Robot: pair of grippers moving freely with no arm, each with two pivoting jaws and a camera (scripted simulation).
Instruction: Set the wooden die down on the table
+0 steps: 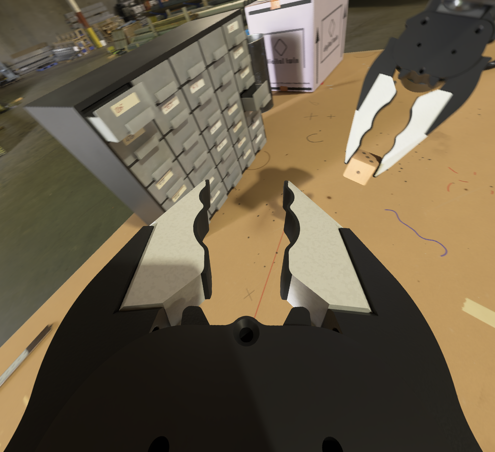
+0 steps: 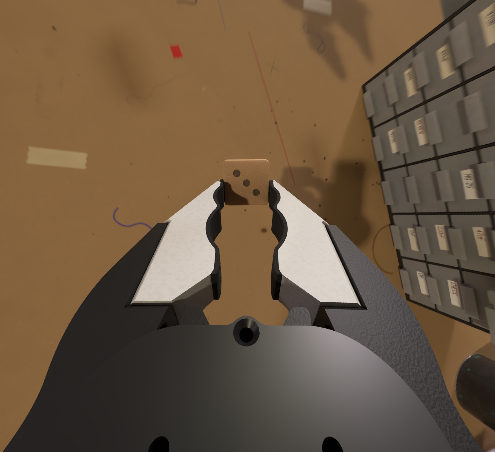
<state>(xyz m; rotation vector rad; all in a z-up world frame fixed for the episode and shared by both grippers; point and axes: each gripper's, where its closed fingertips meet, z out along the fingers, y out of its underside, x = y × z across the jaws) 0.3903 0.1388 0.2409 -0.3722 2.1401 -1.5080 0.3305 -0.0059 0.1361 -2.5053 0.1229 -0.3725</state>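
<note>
Brown table underneath, scuffed and pen-marked. Grey drawer cabinet standing at its left edge, white carton behind. Left gripper hovering over bare board, jaws apart, nothing between. Right gripper pointing down, fingertips clamped on the wooden die, three-pip face toward its camera. Die low over the tabletop; contact with board not clear.

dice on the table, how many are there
1. The wooden die sits between the right gripper fingertips, above the table. Others could be hidden in the drawer cabinet.
</note>
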